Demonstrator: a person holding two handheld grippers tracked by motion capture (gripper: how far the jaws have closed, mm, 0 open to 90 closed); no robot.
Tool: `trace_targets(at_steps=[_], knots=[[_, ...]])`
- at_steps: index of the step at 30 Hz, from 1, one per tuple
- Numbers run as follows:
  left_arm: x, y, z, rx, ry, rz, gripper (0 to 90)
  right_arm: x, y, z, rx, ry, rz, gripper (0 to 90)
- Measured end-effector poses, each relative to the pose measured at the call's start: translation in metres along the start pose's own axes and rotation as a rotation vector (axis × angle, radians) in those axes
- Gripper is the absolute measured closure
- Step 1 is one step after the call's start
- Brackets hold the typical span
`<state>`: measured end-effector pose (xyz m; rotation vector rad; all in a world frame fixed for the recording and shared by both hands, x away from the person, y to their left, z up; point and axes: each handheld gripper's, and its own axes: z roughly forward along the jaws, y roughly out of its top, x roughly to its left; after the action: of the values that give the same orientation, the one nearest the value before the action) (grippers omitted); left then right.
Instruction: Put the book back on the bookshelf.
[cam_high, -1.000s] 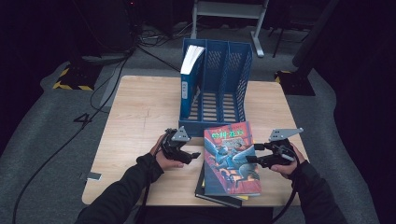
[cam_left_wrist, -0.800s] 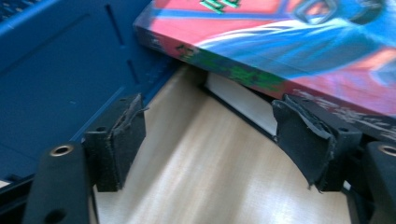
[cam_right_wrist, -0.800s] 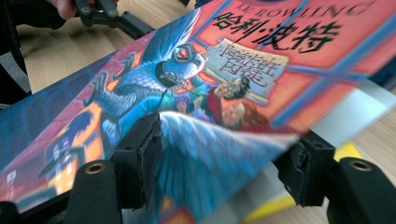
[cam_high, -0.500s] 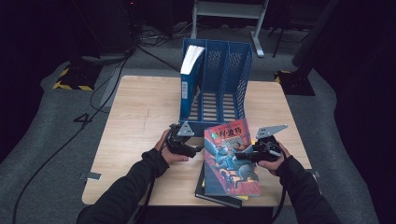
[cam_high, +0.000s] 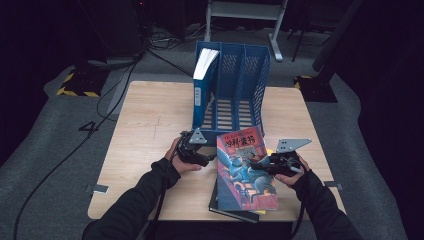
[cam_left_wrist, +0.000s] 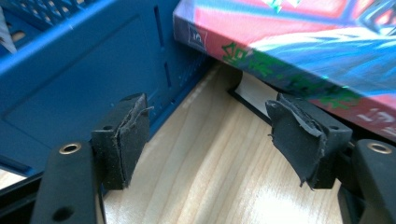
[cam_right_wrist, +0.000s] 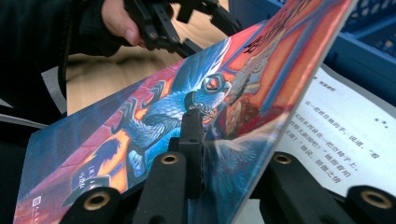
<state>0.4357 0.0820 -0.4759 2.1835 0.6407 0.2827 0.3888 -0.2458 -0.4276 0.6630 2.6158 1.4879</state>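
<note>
A colourful paperback with a blue creature on its cover tops a stack at the table's front. My right gripper has just been closing and is shut on the cover, one jaw above and one below. The cover's right edge is lifted, baring a printed page. My left gripper sits low by the book's spine, between it and the blue rack. Its jaws have just been closing slightly and stand open over bare wood, with nothing between them.
The blue three-slot file rack stands just behind the stack, with a white-paged book upright in its left slot. A black book lies under the paperback. Bare tabletop stretches to the left.
My right gripper moved left onto the book's right edge and closed on the cover, which now tilts up. The left gripper edged right toward the spine.
</note>
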Motion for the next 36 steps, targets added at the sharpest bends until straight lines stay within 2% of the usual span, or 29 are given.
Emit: trace_targets(at_steps=[4, 6, 8, 12, 13, 14, 16, 21, 22, 24, 29, 33, 36], knots=[[-0.003, 0.0, 0.003, 0.018, -0.006, 0.025, 30.8, 0.004, 0.003, 0.003, -0.004, 0.009, -0.026, 77.5], [-0.002, 0.001, 0.0, 0.002, -0.028, 0.03, 37.0, 0.006, 0.003, 0.001, -0.018, 0.009, -0.041, 77.5], [-0.002, 0.003, -0.004, -0.022, -0.052, 0.034, 38.3, 0.007, 0.003, 0.0, -0.028, 0.012, -0.047, 77.6], [-0.004, 0.009, -0.013, -0.056, -0.053, 0.052, 44.6, 0.011, 0.005, -0.007, -0.07, 0.019, -0.076, 77.6], [-0.005, 0.011, -0.015, -0.06, -0.043, 0.066, 45.5, 0.012, 0.006, -0.009, -0.077, 0.02, -0.081, 77.6], [-0.005, 0.012, -0.016, -0.067, -0.036, 0.067, 47.1, 0.014, 0.006, -0.01, -0.083, 0.018, -0.091, 77.6], [-0.004, 0.017, -0.018, -0.077, -0.056, 0.052, 49.1, 0.017, 0.007, -0.012, -0.096, 0.018, -0.111, 77.6], [-0.005, 0.025, -0.023, -0.109, -0.085, 0.061, 53.8, 0.024, 0.01, -0.02, -0.118, 0.005, -0.151, 77.6], [-0.006, 0.026, -0.024, -0.121, -0.096, 0.057, 57.8, 0.025, 0.01, -0.021, -0.127, 0.004, -0.156, 77.6], [-0.005, 0.029, -0.025, -0.138, -0.12, 0.06, 59.8, 0.026, 0.01, -0.024, -0.143, 0.009, -0.156, 77.5], [-0.005, 0.038, -0.03, -0.191, -0.148, 0.048, 68.4, 0.028, 0.012, -0.03, -0.178, 0.017, -0.166, 77.5], [-0.007, 0.047, -0.034, -0.21, -0.159, 0.058, 70.9, 0.032, 0.016, -0.036, -0.187, -0.01, -0.179, 77.5], [-0.008, 0.054, -0.036, -0.221, -0.169, 0.07, 77.8, 0.036, 0.018, -0.04, -0.199, -0.032, -0.189, 77.4]])
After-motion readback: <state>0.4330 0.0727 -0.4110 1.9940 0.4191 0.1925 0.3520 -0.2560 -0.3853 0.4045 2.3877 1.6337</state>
